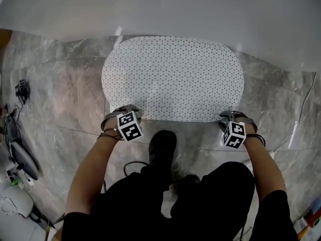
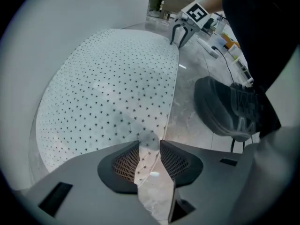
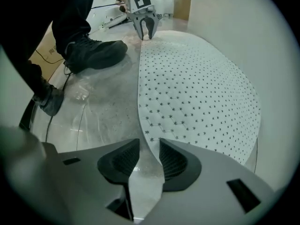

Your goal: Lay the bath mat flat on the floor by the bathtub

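The white bath mat with small dark dots lies spread flat on the grey marble floor, its far edge against the white bathtub wall. My left gripper is at the mat's near left corner and my right gripper at its near right corner. In the left gripper view the mat has its corner between the open jaws of the left gripper, with the pads not pressing on it. In the right gripper view the mat has its edge in the gap of the open right gripper.
A person's black shoe stands on the floor just behind the mat's near edge, between the two grippers. Cables and small devices lie along the left. A cardboard box stands far off beside the tub.
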`<action>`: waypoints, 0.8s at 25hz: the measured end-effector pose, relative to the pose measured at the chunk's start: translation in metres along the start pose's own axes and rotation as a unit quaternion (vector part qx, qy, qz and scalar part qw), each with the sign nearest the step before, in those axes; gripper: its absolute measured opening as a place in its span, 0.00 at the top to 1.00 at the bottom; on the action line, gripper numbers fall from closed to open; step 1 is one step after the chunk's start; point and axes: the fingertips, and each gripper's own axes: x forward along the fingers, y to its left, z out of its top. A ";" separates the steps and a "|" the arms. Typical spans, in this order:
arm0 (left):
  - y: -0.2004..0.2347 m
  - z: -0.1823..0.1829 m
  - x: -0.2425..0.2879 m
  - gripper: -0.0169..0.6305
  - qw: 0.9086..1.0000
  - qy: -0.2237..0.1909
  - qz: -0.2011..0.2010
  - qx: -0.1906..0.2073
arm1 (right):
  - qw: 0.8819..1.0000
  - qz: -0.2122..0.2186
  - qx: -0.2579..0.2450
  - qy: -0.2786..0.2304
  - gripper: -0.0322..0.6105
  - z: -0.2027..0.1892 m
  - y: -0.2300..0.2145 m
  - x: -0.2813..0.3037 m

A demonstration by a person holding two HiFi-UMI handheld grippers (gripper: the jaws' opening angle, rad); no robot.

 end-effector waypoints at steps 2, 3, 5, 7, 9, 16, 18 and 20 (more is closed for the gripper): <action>0.003 -0.006 0.001 0.74 1.000 0.007 0.006 0.008 | 1.000 -0.004 0.014 -0.003 0.75 0.002 -0.001 -0.001; 0.004 -0.007 0.000 0.74 1.000 0.006 0.007 0.009 | 1.000 -0.006 0.023 -0.006 0.77 0.002 -0.001 -0.001; 0.005 -0.008 0.001 0.74 1.000 0.001 0.005 0.007 | 0.999 -0.007 0.039 -0.010 0.83 0.003 -0.002 -0.002; 0.005 -0.008 0.001 0.74 1.000 -0.006 -0.003 -0.001 | 0.999 0.002 0.050 -0.013 0.85 0.005 0.000 -0.003; 0.007 -0.008 -0.001 0.74 1.000 -0.015 -0.012 -0.018 | 0.998 0.017 0.055 -0.015 0.89 0.008 0.006 -0.003; 0.022 0.015 -0.044 0.77 0.986 -0.124 -0.015 -0.112 | 0.988 0.051 0.135 -0.055 0.92 0.027 0.012 -0.025; 0.030 0.033 -0.079 0.78 0.970 -0.185 -0.012 -0.160 | 0.973 0.035 0.206 -0.097 0.92 0.045 -0.008 -0.052; 0.032 0.051 -0.124 0.78 0.950 -0.243 -0.006 -0.197 | 0.947 0.019 0.281 -0.154 0.92 0.070 -0.027 -0.090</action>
